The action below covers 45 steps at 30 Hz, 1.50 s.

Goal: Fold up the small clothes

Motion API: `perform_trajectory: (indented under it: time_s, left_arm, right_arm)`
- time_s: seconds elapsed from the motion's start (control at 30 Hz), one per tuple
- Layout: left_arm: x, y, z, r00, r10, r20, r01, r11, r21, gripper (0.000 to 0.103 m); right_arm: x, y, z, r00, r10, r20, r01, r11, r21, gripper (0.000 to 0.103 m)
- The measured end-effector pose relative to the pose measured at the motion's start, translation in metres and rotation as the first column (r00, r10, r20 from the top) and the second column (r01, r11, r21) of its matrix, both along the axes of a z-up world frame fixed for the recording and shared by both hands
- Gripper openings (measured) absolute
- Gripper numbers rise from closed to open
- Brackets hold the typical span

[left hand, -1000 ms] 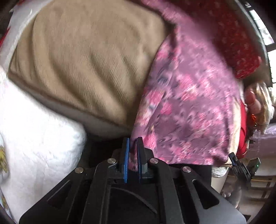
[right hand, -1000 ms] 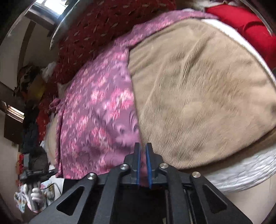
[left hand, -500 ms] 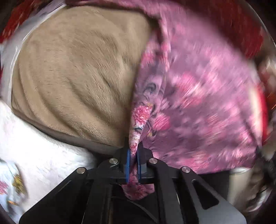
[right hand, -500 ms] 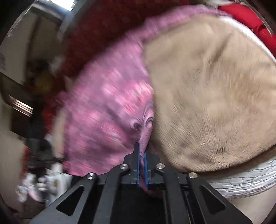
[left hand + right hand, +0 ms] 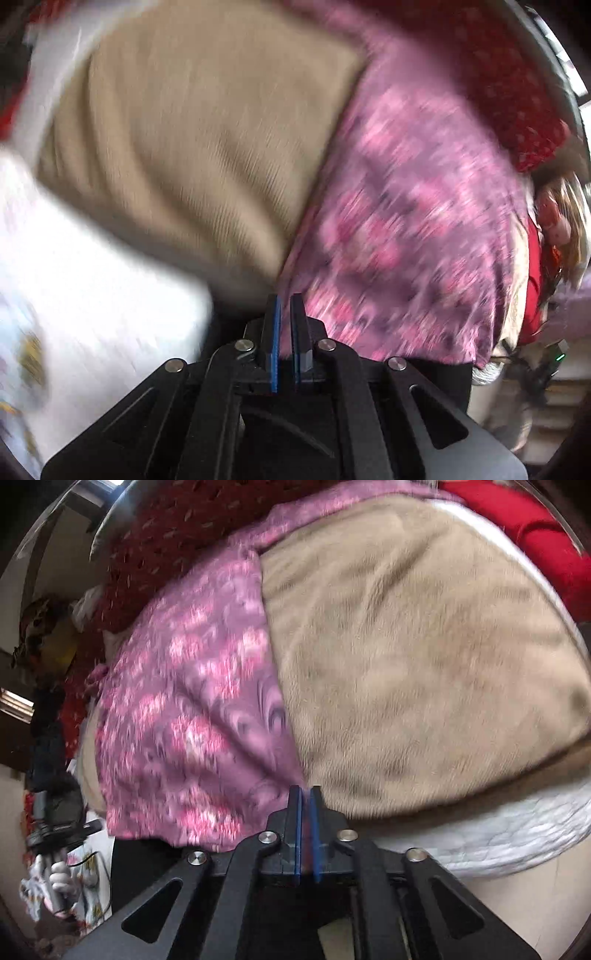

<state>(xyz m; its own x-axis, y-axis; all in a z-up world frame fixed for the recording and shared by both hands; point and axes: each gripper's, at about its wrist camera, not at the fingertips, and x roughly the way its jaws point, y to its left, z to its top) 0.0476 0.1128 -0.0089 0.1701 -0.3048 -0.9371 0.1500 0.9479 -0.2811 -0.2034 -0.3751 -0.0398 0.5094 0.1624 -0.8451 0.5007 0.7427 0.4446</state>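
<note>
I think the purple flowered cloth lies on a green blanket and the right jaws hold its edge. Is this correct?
Not quite: the blanket is beige, not green, as the right wrist view shows. The rest holds: the purple flowered cloth lies on it, and the right gripper has its jaws shut on the cloth's edge.

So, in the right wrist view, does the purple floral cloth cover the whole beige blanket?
No, the purple floral cloth lies beside the beige blanket, mostly bare.
</note>
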Motion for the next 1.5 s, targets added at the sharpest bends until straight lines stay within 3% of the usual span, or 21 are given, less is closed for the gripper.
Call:
perform_trajectory:
  time_s: [0.07,0.13,0.2,0.23,0.37,0.43,0.53,0.6,0.67,0.73,0.8,0.93,0.97,1.03,1.13,1.17,1.2,1.23,1.27,1.37,1.5]
  left_arm:
    - [0.014,-0.015,0.024,0.995,-0.037,0.094,0.035,0.999,0.016,0.004]
    - [0.029,-0.044,0.038,0.985,-0.089,0.147,0.085,0.996,0.030,0.008]
    - [0.038,-0.081,0.037,0.976,-0.121,0.181,0.108,0.991,0.079,0.035]
    - [0.043,-0.104,0.030,0.973,-0.130,0.190,0.110,0.988,0.110,0.040]
    - [0.055,-0.157,-0.017,0.979,-0.149,0.138,0.122,0.975,0.186,0.042]
    - [0.058,-0.172,-0.043,0.984,-0.157,0.079,0.134,0.962,0.239,0.042]
    - [0.053,-0.178,-0.038,0.964,-0.231,0.132,0.190,0.944,0.271,0.042]
    - [0.055,-0.176,-0.032,0.955,-0.270,0.120,0.233,0.938,0.257,0.042]
    - [0.060,-0.173,-0.027,0.955,-0.273,0.116,0.242,0.943,0.227,0.042]
    - [0.068,-0.169,-0.023,0.957,-0.267,0.112,0.242,0.950,0.198,0.042]
    - [0.079,-0.169,-0.024,0.964,-0.246,0.098,0.225,0.958,0.180,0.042]
    - [0.104,-0.180,-0.029,0.974,-0.220,0.056,0.209,0.966,0.154,0.042]
    - [0.106,-0.186,-0.030,0.974,-0.221,0.050,0.211,0.966,0.151,0.042]
    - [0.116,-0.196,-0.030,0.973,-0.226,0.042,0.219,0.966,0.136,0.042]
    - [0.133,-0.211,-0.029,0.971,-0.236,0.035,0.231,0.967,0.110,0.042]
    - [0.141,-0.217,-0.028,0.971,-0.237,0.037,0.232,0.967,0.105,0.042]
    - [0.148,-0.222,-0.028,0.970,-0.239,0.042,0.234,0.967,0.106,0.042]
    - [0.153,-0.225,-0.027,0.970,-0.240,0.047,0.234,0.966,0.110,0.042]
    - [0.162,-0.231,-0.025,0.967,-0.246,0.062,0.237,0.964,0.120,0.042]
    - [0.183,-0.239,-0.025,0.967,-0.242,0.085,0.229,0.964,0.138,0.042]
    - [0.200,-0.240,-0.035,0.974,-0.213,0.080,0.202,0.971,0.127,0.044]
  right_arm:
    - [0.013,-0.005,0.026,0.996,-0.011,0.085,0.015,0.999,-0.046,0.009]
    - [0.032,-0.008,0.049,0.985,0.007,0.173,0.006,0.997,-0.075,0.020]
    - [0.061,-0.005,0.061,0.976,0.038,0.216,-0.014,0.994,-0.110,0.031]
    - [0.075,-0.002,0.062,0.974,0.053,0.222,-0.024,0.991,-0.132,0.031]
    - [0.125,0.006,0.028,0.982,0.090,0.164,-0.057,0.979,-0.197,0.030]
    - [0.141,0.006,-0.011,0.993,0.119,0.017,-0.114,0.976,-0.186,0.029]
    - [0.137,-0.022,0.000,0.991,0.080,0.109,-0.070,0.994,-0.088,0.025]
    - [0.125,-0.067,0.021,0.980,-0.035,0.195,0.047,0.997,-0.055,0.032]
    - [0.109,-0.129,0.036,0.948,-0.202,0.248,0.218,0.975,-0.040,0.041]
    - [0.087,-0.199,0.034,0.883,-0.398,0.250,0.409,0.912,0.008,0.045]
    - [0.064,-0.264,0.019,0.784,-0.581,0.221,0.580,0.811,0.073,0.046]
    - [0.044,-0.343,-0.025,0.599,-0.784,0.163,0.739,0.620,0.264,0.047]
    - [0.047,-0.351,-0.034,0.584,-0.796,0.158,0.739,0.602,0.304,0.052]
    - [0.064,-0.367,-0.055,0.584,-0.803,0.119,0.723,0.581,0.373,0.053]
    - [0.084,-0.381,-0.069,0.566,-0.815,0.123,0.734,0.566,0.374,0.064]
    - [0.086,-0.387,-0.073,0.553,-0.825,0.118,0.735,0.549,0.397,0.064]
    - [0.087,-0.388,-0.075,0.536,-0.836,0.117,0.743,0.533,0.405,0.056]
    - [0.084,-0.391,-0.074,0.523,-0.841,0.134,0.742,0.527,0.414,0.042]
    - [0.083,-0.391,-0.068,0.510,-0.841,0.179,0.741,0.536,0.404,0.016]
    - [0.082,-0.379,-0.042,0.507,-0.810,0.293,0.742,0.584,0.329,0.015]
    - [0.095,-0.352,0.013,0.602,-0.678,0.422,0.667,0.717,0.200,0.015]
